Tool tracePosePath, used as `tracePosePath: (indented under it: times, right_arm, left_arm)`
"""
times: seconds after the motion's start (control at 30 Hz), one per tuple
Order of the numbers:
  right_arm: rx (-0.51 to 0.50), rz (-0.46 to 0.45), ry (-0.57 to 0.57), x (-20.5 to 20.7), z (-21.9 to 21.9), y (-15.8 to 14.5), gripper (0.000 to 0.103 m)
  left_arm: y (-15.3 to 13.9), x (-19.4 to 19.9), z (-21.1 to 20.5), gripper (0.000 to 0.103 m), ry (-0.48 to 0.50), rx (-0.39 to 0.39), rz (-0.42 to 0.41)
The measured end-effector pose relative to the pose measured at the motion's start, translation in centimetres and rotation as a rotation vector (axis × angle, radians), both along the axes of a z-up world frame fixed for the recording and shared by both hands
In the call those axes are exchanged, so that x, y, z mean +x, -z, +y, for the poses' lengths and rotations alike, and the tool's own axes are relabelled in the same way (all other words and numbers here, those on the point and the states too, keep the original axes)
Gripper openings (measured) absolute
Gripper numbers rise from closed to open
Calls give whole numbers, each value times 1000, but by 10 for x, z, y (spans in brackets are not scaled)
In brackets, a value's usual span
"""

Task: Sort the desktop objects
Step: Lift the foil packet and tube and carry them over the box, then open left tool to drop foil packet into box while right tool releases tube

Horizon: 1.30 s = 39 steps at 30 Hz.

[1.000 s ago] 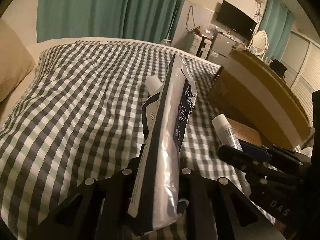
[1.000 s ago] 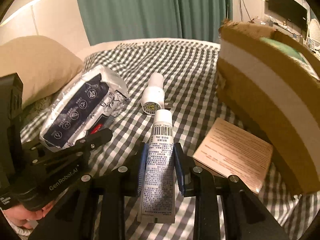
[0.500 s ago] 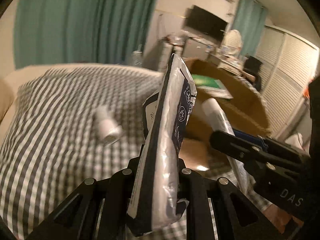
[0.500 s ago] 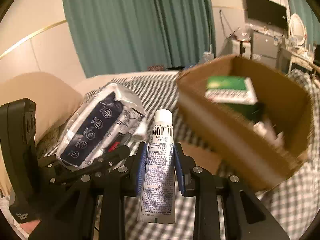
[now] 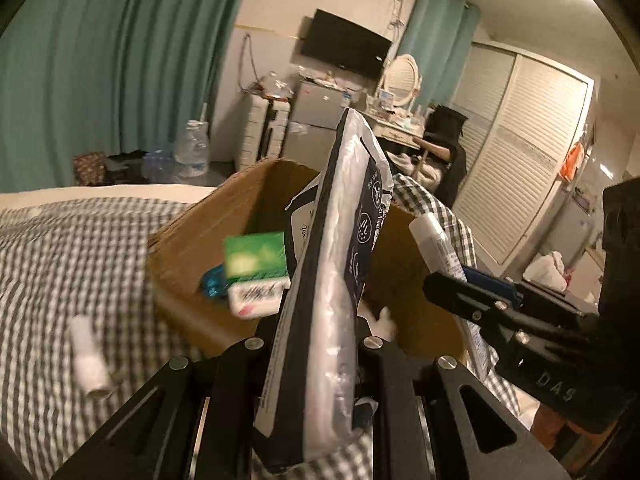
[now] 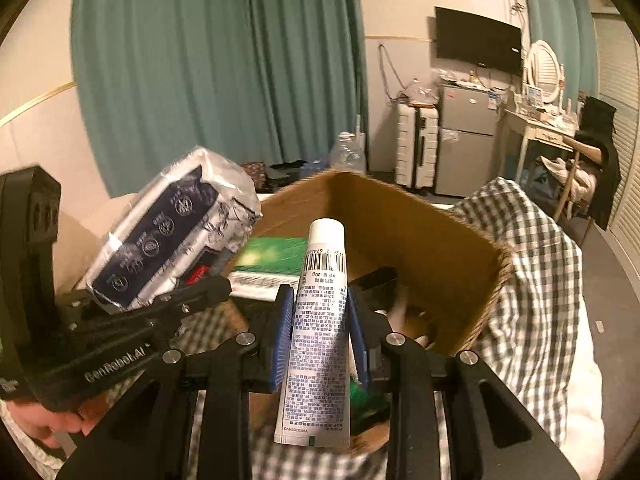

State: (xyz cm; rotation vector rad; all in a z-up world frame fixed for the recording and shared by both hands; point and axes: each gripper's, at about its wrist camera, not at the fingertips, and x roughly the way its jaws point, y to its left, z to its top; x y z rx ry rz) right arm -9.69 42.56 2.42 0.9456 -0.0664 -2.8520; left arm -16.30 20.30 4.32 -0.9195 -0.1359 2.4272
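Note:
My left gripper point(image 5: 316, 344) is shut on a silver and navy foil packet point(image 5: 340, 264), held upright in front of the open cardboard box point(image 5: 256, 196). The packet also shows in the right wrist view point(image 6: 168, 236). My right gripper point(image 6: 320, 320) is shut on a white tube point(image 6: 316, 320) with a barcode, cap pointing at the box point(image 6: 440, 232). The tube shows in the left wrist view point(image 5: 440, 244) too. Both grippers hover at the box's near side, the left one to the left of the right one.
The box holds a green box point(image 5: 256, 256), a white pack point(image 5: 256, 296) and a blue item point(image 5: 212, 280). A small white bottle point(image 5: 88, 356) lies on the checked bedcover point(image 5: 60, 264). A fridge point(image 6: 464, 140), suitcase point(image 6: 412, 148) and dressing table point(image 6: 540, 128) stand behind.
Both grippers have risen and swung from the bedcover toward the box, carrying the packet and the tube. The box's inside now faces both cameras.

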Motion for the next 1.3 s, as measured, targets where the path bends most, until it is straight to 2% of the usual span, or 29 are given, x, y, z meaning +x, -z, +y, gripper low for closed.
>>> tracePosePath:
  times: [0.27, 0.33, 0.37, 0.4, 0.43, 0.47, 0.5, 0.57, 0.7, 0.87, 0.97, 1.1, 1.2, 1.3]
  right_arm:
    - [-38, -72, 76, -56, 40, 28, 27]
    - [-41, -83, 93, -63, 48, 33, 28]
    - [-39, -85, 103, -66, 51, 34, 28]
    - [-23, -89, 118, -69, 54, 35, 29]
    - [0, -92, 127, -70, 55, 35, 39]
    - [16, -92, 137, -70, 56, 35, 47]
    - [30, -88, 149, -70, 57, 35, 58]
    - [18, -77, 162, -67, 63, 33, 61]
    - [-41, -69, 181, -58, 73, 28, 61]
    - [-80, -23, 127, -32, 64, 12, 63]
    - [-82, 14, 32, -12, 44, 2, 68]
    - [-34, 39, -130, 6, 0, -5, 69]
    - [-27, 23, -254, 12, -37, 1, 73]
    - [-8, -14, -396, 11, -76, 17, 79]
  left_arm:
    - [-5, -62, 62, 16, 64, -55, -12]
    - [-3, -77, 73, 16, 56, -76, -25]
    - [-1, -83, 78, 20, 49, -85, -33]
    - [1, -91, 82, 32, 49, -98, -48]
    - [5, -97, 85, 43, 57, -111, -65]
    - [7, -101, 89, 70, 59, -125, -78]
    - [6, -105, 92, 83, 37, -145, -78]
    - [4, -106, 89, 85, 13, -147, -59]
    - [2, -106, 80, 91, -6, -150, -86]
    - [-10, -86, 35, 91, -57, -110, -69]
    - [-23, -68, -4, 93, -105, -96, -46]
    - [-33, -43, -55, 94, -179, -147, 0]
    - [-25, -24, -95, 100, -235, -190, 22]
    - [3, -14, -134, 100, -277, -217, -27]
